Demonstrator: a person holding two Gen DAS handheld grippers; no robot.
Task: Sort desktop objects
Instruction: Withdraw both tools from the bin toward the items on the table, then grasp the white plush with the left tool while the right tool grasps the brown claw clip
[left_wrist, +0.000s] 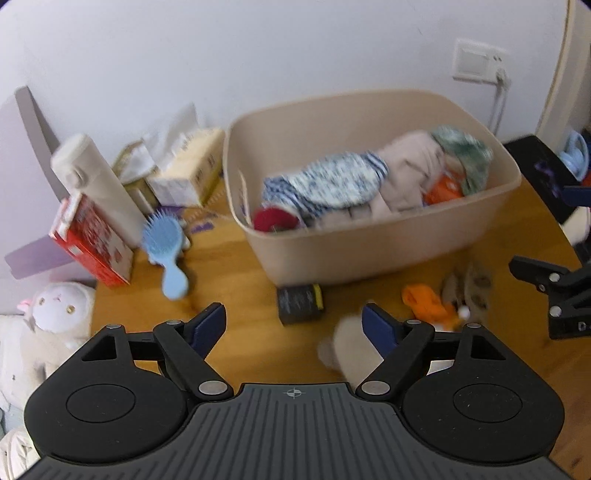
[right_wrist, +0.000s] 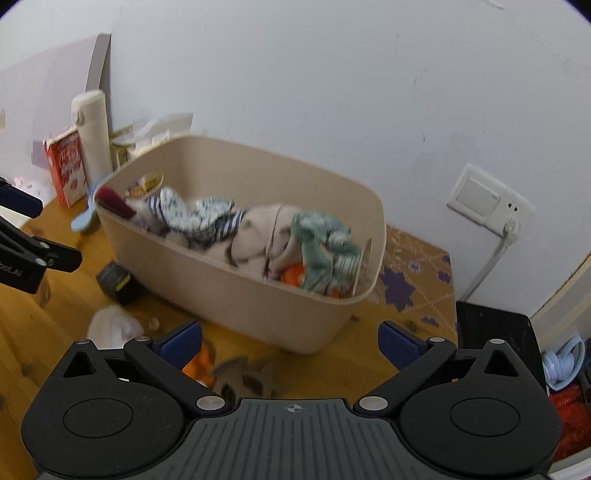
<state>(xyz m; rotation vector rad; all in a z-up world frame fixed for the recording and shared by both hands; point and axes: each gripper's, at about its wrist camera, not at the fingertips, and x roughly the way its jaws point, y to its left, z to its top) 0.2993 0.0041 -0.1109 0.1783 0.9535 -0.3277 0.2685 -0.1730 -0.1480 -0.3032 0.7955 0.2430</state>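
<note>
1 wooden desk (left_wrist: 236, 254) (cluttered) meets white wall (left_wrist: 258, 55).

Blurred clothes (left_wrist: 332, 184) in bin (left_wrist: 369, 251); headphones (right_wrist: 561, 363) edge-cut.

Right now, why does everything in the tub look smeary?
Left wrist view: motion blur smears the clothes in the beige tub and the blue hairbrush; the left gripper itself stays sharp. Right wrist view: the same smear on the clothes, and the fisheye lens bends the walls.
</note>
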